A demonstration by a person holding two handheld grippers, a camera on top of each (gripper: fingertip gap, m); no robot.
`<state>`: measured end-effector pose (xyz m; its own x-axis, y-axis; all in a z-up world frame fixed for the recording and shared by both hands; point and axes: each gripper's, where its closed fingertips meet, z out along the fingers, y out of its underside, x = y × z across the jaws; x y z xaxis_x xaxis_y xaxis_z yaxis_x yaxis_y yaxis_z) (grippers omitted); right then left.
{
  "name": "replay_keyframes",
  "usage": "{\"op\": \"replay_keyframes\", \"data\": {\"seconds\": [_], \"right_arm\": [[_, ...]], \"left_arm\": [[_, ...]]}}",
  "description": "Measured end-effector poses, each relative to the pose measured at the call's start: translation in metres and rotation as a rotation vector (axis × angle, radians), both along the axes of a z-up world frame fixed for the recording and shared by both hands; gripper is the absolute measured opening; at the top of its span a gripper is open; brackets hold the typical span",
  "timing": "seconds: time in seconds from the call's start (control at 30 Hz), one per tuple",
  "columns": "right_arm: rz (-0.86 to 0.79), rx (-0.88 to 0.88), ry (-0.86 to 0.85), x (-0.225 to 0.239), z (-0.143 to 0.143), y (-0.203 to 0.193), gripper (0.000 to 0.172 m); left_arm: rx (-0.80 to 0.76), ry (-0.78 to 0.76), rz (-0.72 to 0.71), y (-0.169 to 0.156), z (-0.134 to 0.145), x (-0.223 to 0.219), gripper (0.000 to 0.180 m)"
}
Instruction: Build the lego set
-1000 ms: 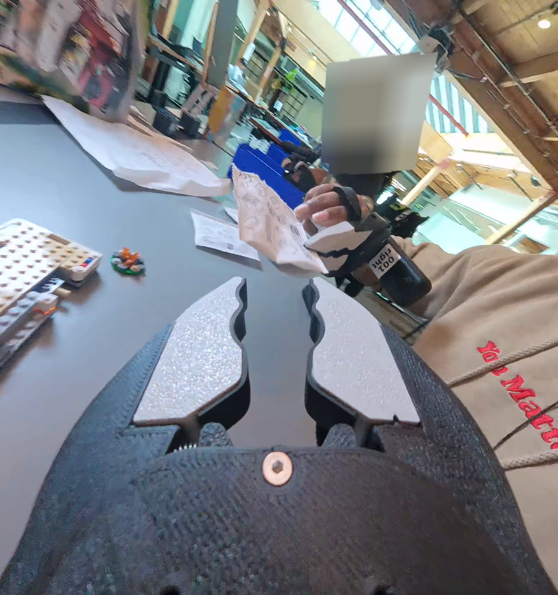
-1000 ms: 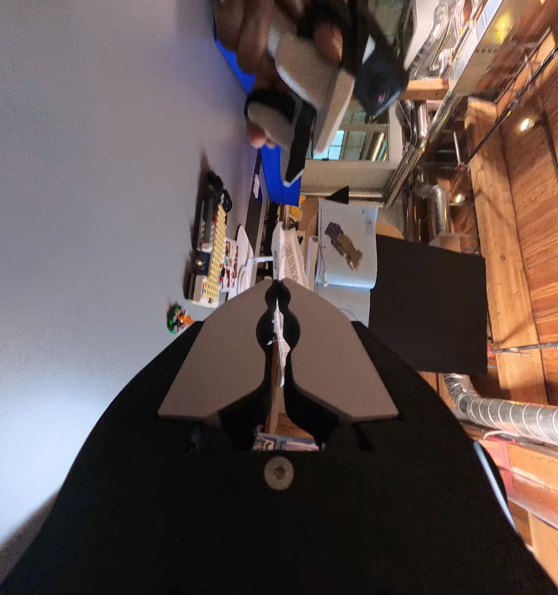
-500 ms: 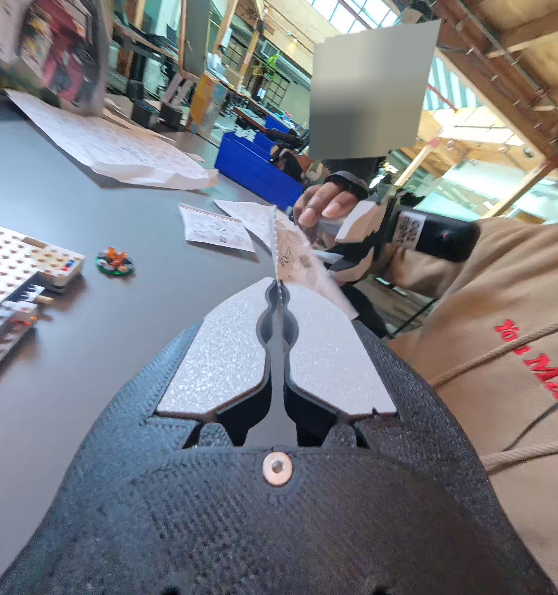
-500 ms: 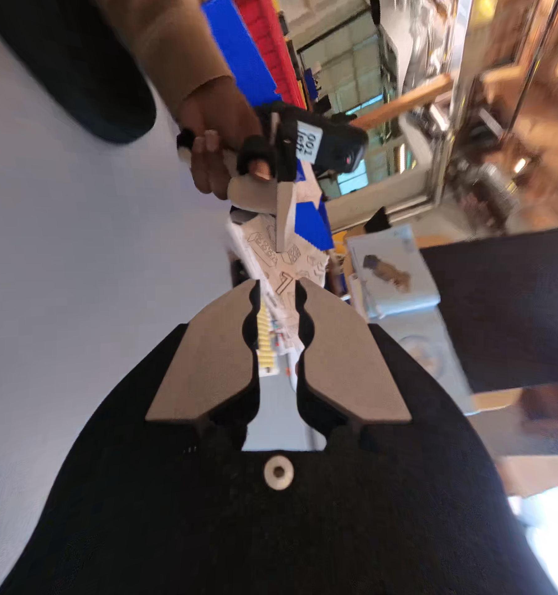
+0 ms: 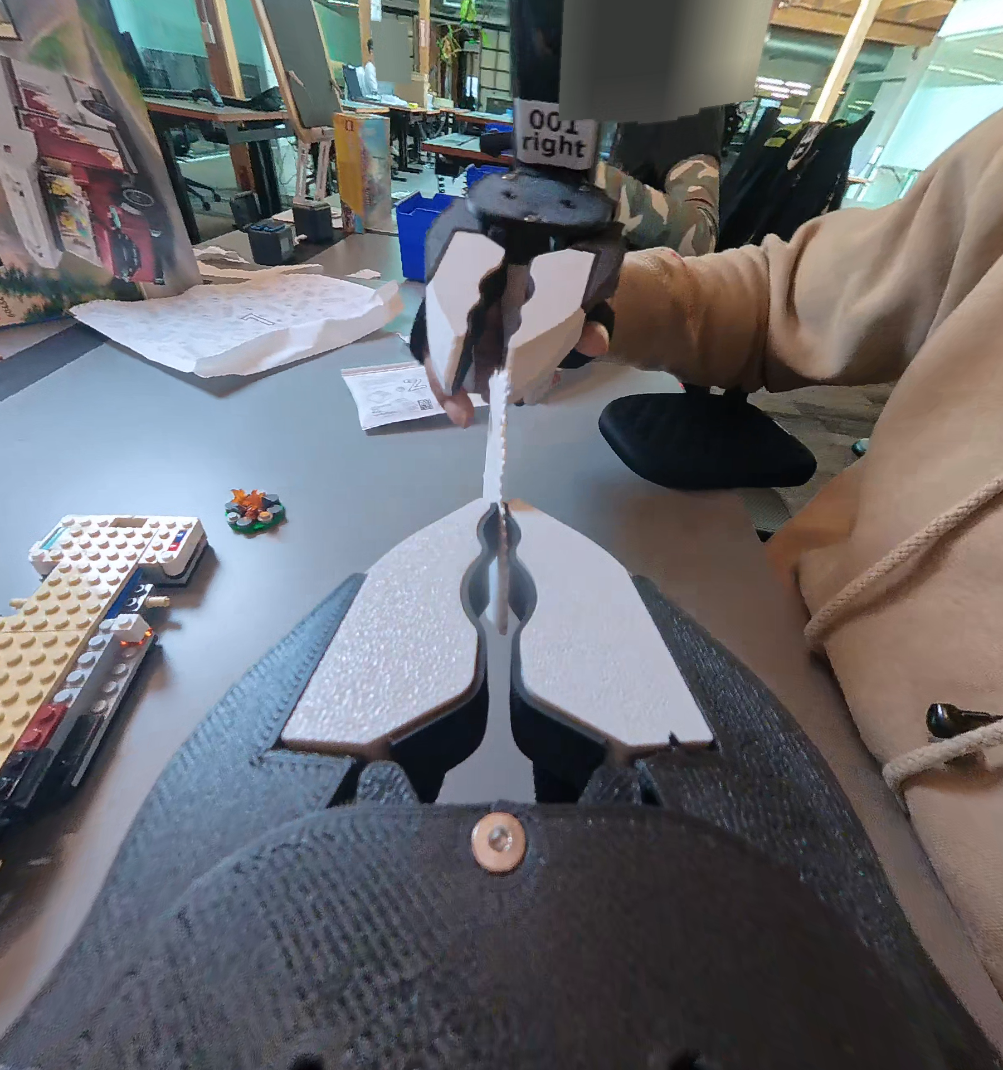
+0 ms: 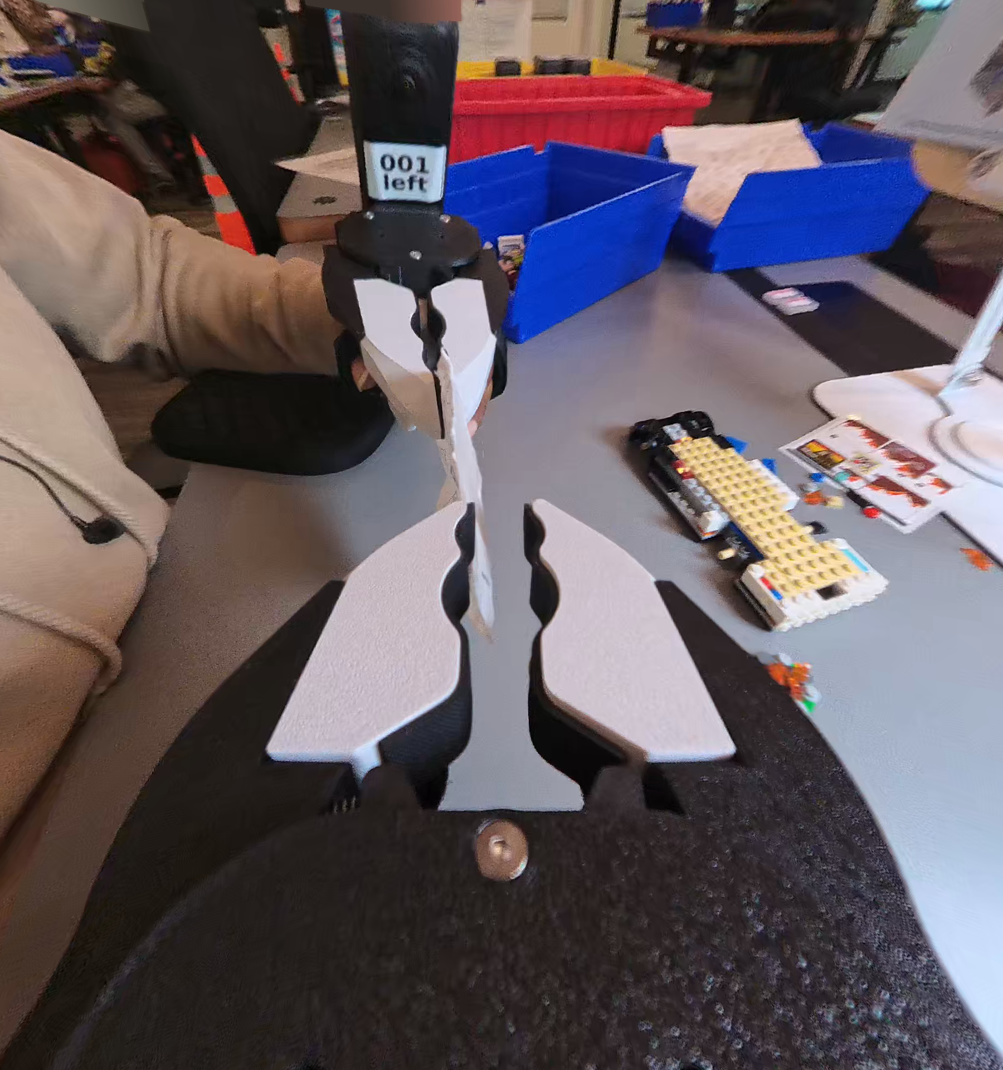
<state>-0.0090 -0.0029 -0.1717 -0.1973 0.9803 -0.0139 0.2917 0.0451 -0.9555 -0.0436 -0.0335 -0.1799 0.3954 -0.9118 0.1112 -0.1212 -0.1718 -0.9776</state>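
Observation:
My left gripper [image 5: 498, 510] is shut on the end of a small white paper bag [image 5: 496, 441], which I see edge-on as a thin serrated strip held above the grey table [image 5: 337, 463]. The bag stretches across to my right gripper [image 5: 490, 387], which faces the left one. In the right wrist view the bag [image 6: 465, 472] runs from the left gripper [image 6: 436, 408] into my right gripper [image 6: 499, 512]. The right gripper is open. The bag lies against its left finger [image 6: 395, 614], with a clear gap to the right finger [image 6: 609, 625].
A tan and white brick build [image 5: 53, 614] [image 6: 759, 521] and a small campfire piece [image 5: 254, 509] lie on the table. Flat paper bags [image 5: 238, 324], a picture box [image 5: 65, 162], blue bins [image 6: 592, 226], a lamp base [image 6: 916, 405], a sticker sheet [image 6: 869, 469] and a black chair seat [image 5: 702, 446] surround them. Across from one pair of fingers to the other is roughly 6 centimeters.
My left gripper closed on the bag that the right gripper was holding. The right gripper opened and let go of it. Both grippers turned to face each other, with the bag between them.

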Motion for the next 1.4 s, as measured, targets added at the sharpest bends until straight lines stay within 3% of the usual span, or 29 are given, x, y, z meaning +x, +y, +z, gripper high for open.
{"op": "replay_keyframes", "data": {"seconds": [0.17, 0.3, 0.53, 0.73, 0.97, 1.1, 1.23, 1.4], "right_arm": [[0.102, 0.005, -0.048, -0.005, -0.013, -0.015, 0.001], [0.184, -0.059, -0.092, -0.003, -0.015, -0.024, 0.002], [0.319, 0.01, -0.2, -0.008, -0.038, -0.054, 0.0], [0.32, 0.083, -0.272, -0.002, -0.048, -0.051, 0.0], [0.384, 0.184, -0.394, -0.001, -0.06, -0.061, 0.0], [0.34, 0.144, -0.329, -0.013, -0.057, -0.061, 0.001], [0.265, 0.016, -0.214, -0.024, -0.046, -0.057, 0.015], [0.189, -0.02, -0.205, -0.038, -0.053, -0.053, 0.04]], "left_arm": [[0.002, 0.042, -0.065, -0.011, -0.006, 0.004, 0.0], [0.002, 0.055, -0.129, -0.021, -0.009, 0.008, 0.0], [0.012, 0.125, -0.171, -0.03, -0.023, 0.017, 0.0], [0.081, 0.254, -0.118, -0.025, -0.034, 0.01, 0.012], [0.122, 0.309, -0.131, -0.032, -0.038, 0.015, 0.0], [0.107, 0.235, -0.121, -0.032, -0.027, 0.016, 0.0], [0.101, 0.194, -0.067, -0.024, -0.019, 0.011, 0.0], [0.097, 0.172, -0.036, -0.022, -0.015, 0.016, 0.0]]}}
